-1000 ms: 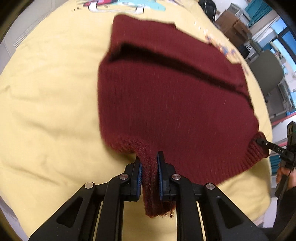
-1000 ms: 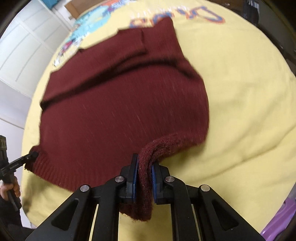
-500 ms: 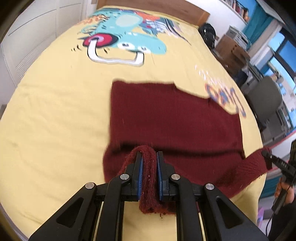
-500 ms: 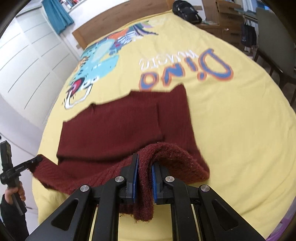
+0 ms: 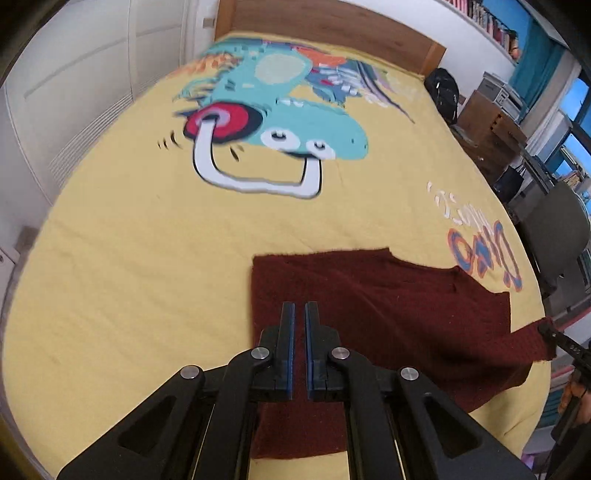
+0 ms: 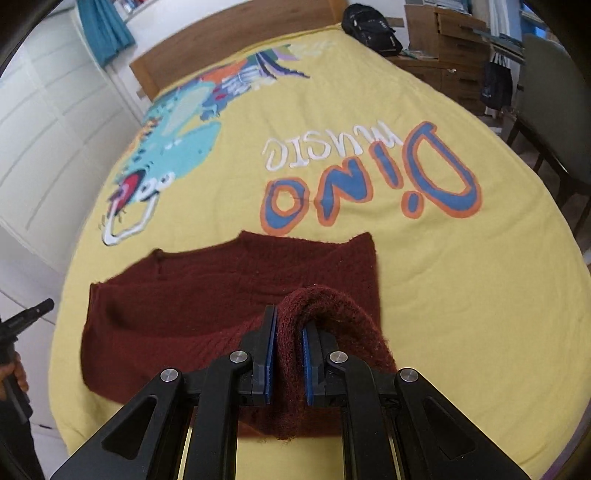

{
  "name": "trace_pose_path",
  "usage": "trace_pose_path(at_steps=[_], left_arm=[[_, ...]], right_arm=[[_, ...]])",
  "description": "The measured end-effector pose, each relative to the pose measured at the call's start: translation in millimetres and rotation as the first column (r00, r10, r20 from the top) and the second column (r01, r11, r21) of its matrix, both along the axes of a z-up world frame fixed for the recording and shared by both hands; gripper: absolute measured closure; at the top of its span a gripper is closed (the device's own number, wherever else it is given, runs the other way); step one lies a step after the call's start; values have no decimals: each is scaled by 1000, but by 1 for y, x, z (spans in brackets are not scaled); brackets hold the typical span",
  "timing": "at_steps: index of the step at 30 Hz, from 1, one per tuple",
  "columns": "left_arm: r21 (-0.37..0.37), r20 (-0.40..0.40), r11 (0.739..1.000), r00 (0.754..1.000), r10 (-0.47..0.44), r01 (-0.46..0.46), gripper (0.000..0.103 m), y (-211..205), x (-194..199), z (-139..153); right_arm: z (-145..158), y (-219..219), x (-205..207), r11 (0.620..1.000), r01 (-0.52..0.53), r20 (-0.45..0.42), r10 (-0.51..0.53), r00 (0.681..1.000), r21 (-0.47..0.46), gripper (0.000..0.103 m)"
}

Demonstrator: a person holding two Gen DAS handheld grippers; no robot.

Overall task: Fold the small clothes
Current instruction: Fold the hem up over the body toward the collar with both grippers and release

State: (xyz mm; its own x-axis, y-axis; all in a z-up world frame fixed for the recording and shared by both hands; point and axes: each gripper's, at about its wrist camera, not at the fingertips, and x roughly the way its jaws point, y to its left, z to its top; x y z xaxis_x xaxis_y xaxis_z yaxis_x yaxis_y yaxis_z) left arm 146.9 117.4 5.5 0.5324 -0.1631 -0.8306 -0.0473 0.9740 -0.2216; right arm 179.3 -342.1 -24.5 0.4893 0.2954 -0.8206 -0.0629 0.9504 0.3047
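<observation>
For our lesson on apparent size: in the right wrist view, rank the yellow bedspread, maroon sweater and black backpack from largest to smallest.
1. yellow bedspread
2. maroon sweater
3. black backpack, though it lies farthest from the camera, which shrinks it.

A yellow bedspread [image 6: 461, 295] with a dinosaur print [image 5: 280, 122] fills the frame; black backpack [image 6: 371, 27] upper right.

Open bedspread [image 5: 129, 258]: bare from 9 to 1 o'clock, free to cross.
Maroon sweater [image 5: 388, 306]: covers the near centre.
Headboard [image 5: 332, 33]: closes 12 o'clock.
Chair [image 5: 554, 229]: blocks 3 o'clock.
</observation>
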Motion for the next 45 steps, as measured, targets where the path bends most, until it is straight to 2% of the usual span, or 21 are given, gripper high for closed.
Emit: trace_pose_path(at_steps=[7,12,14,15,16,18,23,27,29,31,36,41,45], left_arm=[[25,-110,998,993,-49,52,100,-14,11,-50],[104,-144,993,988,-46,62,98,-19,20,-69],[125,-161,990,986,-44,64,94,-18,26,-75],[135,-170,988,984,-47,71,85,-18,29,-79],[149,-175,986,983,-47,74,67,-18,32,-83],[170,-178,982,983,-47,78,44,-18,35,-89],[158,-224,983,973,-61,98,40,-17,43,-105],[154,-220,979,970,-99,135,43,-21,43,-109],[136,-213,981,971,-110,141,58,-21,41,-109],[130,-208,980,971,-119,148,81,-22,39,-109],[185,-179,966,973,-149,182,88,-31,36,-103],[143,-112,979,985,-129,145,88,-22,33,-83],[132,-107,983,988,-115,128,88,-21,39,-81]], right_arm=[[-31,9,14,1000,-6,-58,6,998,-3,91],[-38,5,20,1000,2,-72,-2,997,0,91],[-38,6,23,1000,-2,-77,2,997,-3,91],[-39,6,23,1000,-4,-79,4,997,-4,91],[-41,6,24,1000,-7,-83,7,997,-5,91],[-44,7,25,1000,-9,-92,8,996,-6,91],[-56,4,26,1000,-1,-118,1,993,-1,90],[-62,5,26,1000,-5,-131,5,991,0,89],[-63,6,26,1000,-9,-133,9,991,0,88],[-65,7,27,1000,-9,-136,9,991,2,88],[-63,9,27,1000,-9,-120,9,993,-1,90],[-43,4,33,1000,5,-65,-6,998,-4,92],[-30,7,53,1000,3,-42,-3,999,2,92]])
